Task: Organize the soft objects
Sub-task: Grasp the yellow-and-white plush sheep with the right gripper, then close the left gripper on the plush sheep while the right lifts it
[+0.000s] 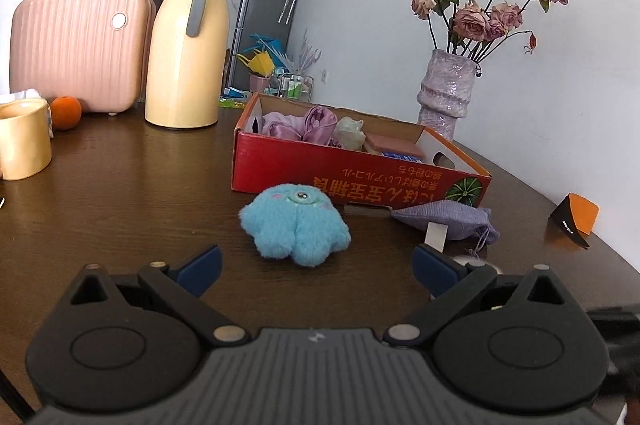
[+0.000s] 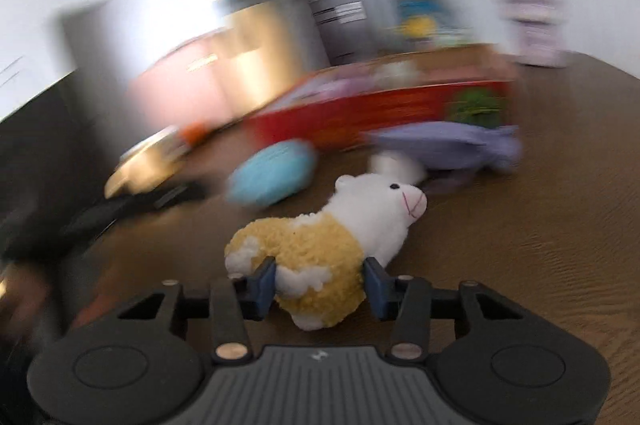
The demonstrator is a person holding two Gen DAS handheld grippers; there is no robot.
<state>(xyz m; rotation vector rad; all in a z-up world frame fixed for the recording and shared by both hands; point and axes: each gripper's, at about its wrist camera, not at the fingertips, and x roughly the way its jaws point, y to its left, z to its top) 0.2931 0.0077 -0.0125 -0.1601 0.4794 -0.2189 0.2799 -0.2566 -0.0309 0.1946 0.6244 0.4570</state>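
Where box [image 1: 352, 181] stands, pouch [image 1: 448, 221] beside.

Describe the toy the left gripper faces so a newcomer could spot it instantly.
Find the red cardboard box on the dark wooden table. Just before its front wall sits a fluffy blue plush. Unlike the flat lavender pouch beside it, it is round with one eye.

Left tool [image 1: 316, 267]: spread wide, empty
Blue plush [image 1: 295, 227]: on bench [image 1: 120, 193], before red box [image 1: 320, 171]
Purple pouch [image 1: 452, 221]: beside box
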